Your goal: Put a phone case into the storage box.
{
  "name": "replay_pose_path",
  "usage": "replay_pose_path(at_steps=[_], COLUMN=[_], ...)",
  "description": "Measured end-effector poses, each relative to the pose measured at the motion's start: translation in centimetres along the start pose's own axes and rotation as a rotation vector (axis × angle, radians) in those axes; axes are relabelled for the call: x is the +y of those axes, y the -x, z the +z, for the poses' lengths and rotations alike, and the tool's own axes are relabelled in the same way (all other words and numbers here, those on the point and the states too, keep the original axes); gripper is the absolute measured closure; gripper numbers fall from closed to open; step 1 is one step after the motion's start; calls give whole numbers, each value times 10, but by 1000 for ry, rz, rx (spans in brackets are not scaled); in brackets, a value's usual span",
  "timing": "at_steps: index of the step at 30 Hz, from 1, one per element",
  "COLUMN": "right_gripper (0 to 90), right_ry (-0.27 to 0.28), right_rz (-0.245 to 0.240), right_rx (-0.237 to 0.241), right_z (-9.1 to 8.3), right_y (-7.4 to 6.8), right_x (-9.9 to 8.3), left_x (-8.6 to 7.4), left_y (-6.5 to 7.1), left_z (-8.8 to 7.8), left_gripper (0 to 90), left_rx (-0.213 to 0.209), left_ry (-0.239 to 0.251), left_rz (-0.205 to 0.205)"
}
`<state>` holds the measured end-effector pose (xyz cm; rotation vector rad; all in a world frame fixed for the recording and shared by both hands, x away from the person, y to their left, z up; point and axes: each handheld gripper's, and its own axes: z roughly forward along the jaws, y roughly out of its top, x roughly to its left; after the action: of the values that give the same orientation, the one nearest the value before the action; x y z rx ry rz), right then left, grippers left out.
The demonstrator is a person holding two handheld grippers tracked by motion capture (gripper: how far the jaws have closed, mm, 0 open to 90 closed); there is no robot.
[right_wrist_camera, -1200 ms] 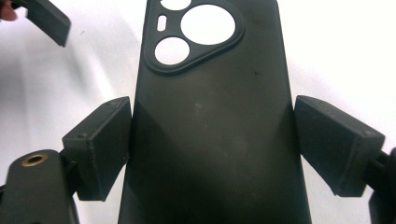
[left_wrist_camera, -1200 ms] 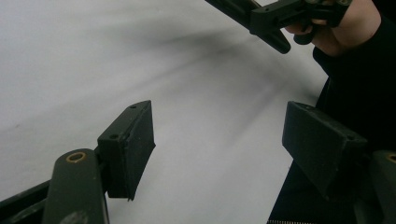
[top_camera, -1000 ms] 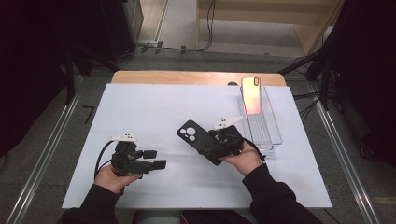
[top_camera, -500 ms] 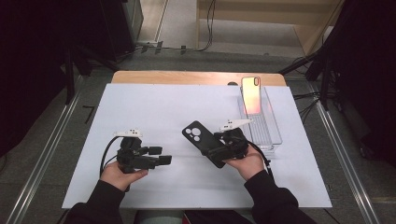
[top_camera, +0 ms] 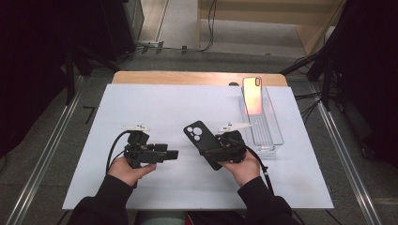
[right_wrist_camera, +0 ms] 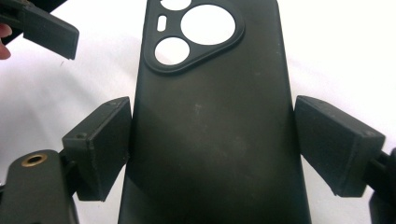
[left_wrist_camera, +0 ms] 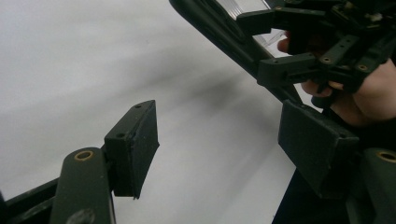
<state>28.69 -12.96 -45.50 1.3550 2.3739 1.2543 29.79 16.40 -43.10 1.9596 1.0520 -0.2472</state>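
The right claw (right_wrist_camera: pixel 212 144) grips a black phone case (right_wrist_camera: pixel 210 130) by its long edges above the white surface (top_camera: pixel 141 108). The left claw (left_wrist_camera: pixel 224 144) gapes wide open and empty, just beside the case.

We see the high view evenly lit from above on the white table sheet (top_camera: pixel 155 108), while the room around it falls into near black. The sheet glows bright, with soft shadows under the hands. The upright phone (top_camera: pixel 252 95) reflects a warm orange sheen. In the left gripper view the sheet shows streaky grey blur and looks soft. In the right gripper view the white background is overexposed, and the black phone case (right_wrist_camera: pixel 215 140) shows a dull sheen.
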Motion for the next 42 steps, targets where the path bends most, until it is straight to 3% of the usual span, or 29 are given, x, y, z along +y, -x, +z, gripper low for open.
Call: replay_pose_path(at_steps=[4,8,11,18,25,33,42], right_gripper=[130,130,130,130,130,129,129], right_ry=[17,27,35,61,103,132,191], right_rz=[43,60,72,126,175,178,193], right_rx=[3,4,-20,6,31,43,61], right_z=[-1,2,4,9,17,23,24], right_y=[0,-4,-6,-7,-10,-17,-26], right_x=[1,2,2,-2,-7,-9,-9], left_x=[9,17,21,30,37,48,54], left_y=[0,-1,-2,-3,-2,-1,0], left_z=[6,10,14,20,25,30,40], left_gripper=[288,288,288,287,287,288,331], left_rx=[-1,4,4,48,71,95,116], left_ry=[-11,5,15,19,31,58,72], left_rz=[-39,-32,-51,-45,-71,-87,-146])
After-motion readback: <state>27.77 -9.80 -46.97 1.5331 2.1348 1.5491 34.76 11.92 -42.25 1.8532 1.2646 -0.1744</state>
